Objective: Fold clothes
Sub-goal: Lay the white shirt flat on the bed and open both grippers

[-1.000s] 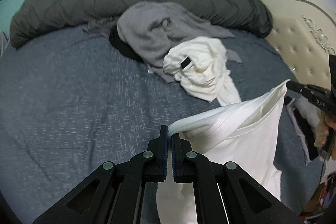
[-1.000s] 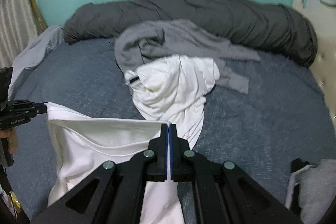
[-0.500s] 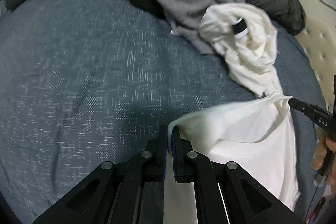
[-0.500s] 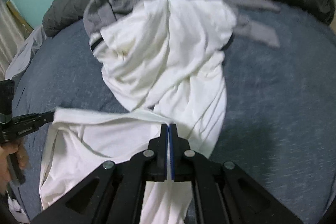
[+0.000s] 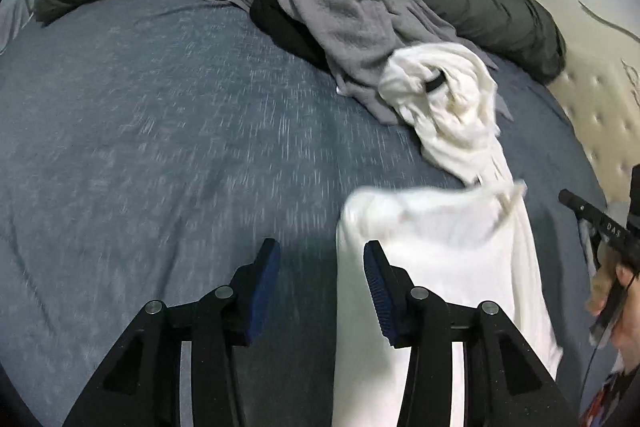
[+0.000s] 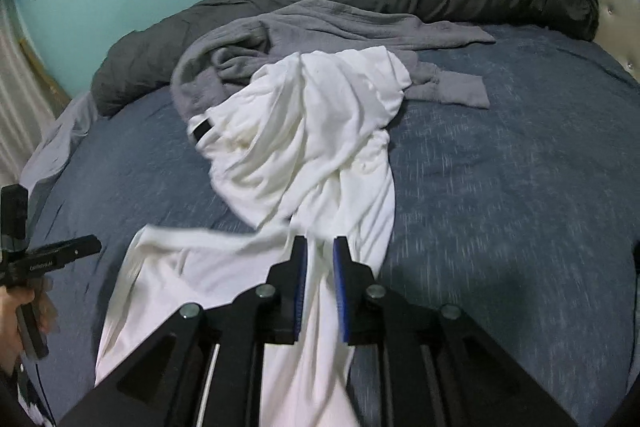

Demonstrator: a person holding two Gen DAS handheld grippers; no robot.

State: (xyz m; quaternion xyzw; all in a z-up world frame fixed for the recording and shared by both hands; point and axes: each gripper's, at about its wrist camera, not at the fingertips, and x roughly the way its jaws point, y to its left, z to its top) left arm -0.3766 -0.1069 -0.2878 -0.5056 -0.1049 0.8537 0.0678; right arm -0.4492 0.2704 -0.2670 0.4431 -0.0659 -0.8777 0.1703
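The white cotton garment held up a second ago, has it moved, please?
Yes. The white cotton garment has dropped onto the blue-grey bedsheet, its top edge now lying below the crumpled white shirt.

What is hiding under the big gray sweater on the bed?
A black garment pokes out from under the gray sweater, and the blue bedsheet lies below both. A crumpled white garment lies over the sweater's near edge. Anything else beneath the sweater is covered.
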